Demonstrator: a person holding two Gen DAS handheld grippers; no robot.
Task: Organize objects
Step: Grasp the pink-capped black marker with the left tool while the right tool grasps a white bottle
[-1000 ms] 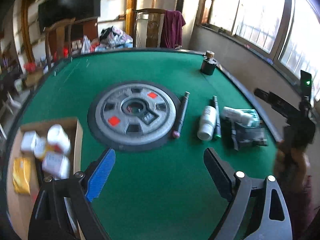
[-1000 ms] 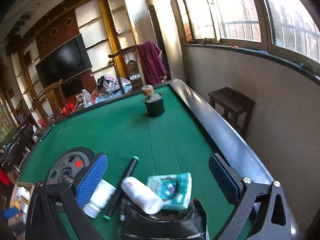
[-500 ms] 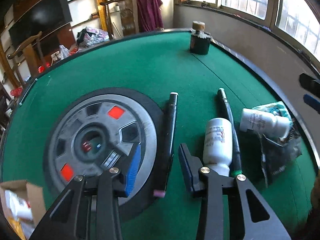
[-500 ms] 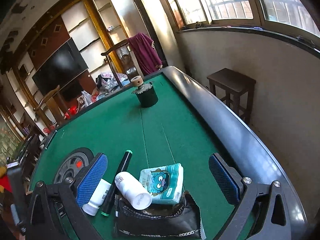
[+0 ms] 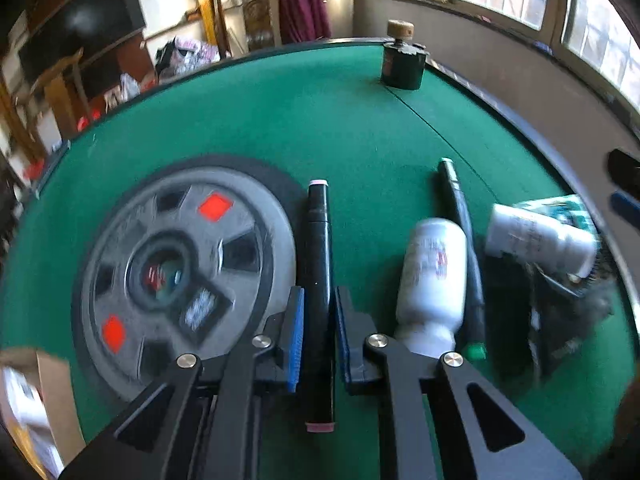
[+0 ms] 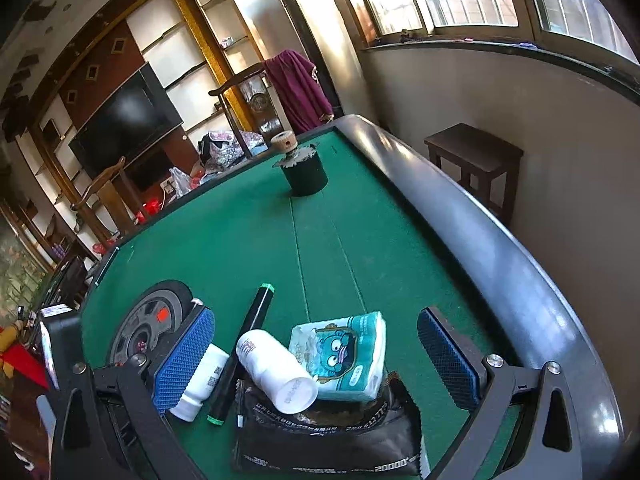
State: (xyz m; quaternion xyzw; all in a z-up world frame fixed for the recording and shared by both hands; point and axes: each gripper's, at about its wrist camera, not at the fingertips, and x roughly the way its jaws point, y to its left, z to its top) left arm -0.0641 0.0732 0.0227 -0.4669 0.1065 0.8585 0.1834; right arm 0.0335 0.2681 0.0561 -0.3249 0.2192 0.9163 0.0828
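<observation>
Two grippers in play on the green felt table (image 6: 248,240). The left gripper (image 5: 319,320) has just been closing, and its pads now pinch a black marker with pink ends (image 5: 318,240) lying right beside the grey weight plate (image 5: 176,264). A bit to the right of that marker sit a white bottle (image 5: 434,276) and, touching it, a green-capped marker (image 5: 464,232).

The right gripper (image 6: 316,352) hangs with jaws spread wide, nothing between the pads, above a second white bottle (image 6: 276,372) and a teal tissue pack (image 6: 344,356), both resting on a black pouch (image 6: 328,436). A cardboard box (image 5: 52,392) shows at the left view's lower corner.
</observation>
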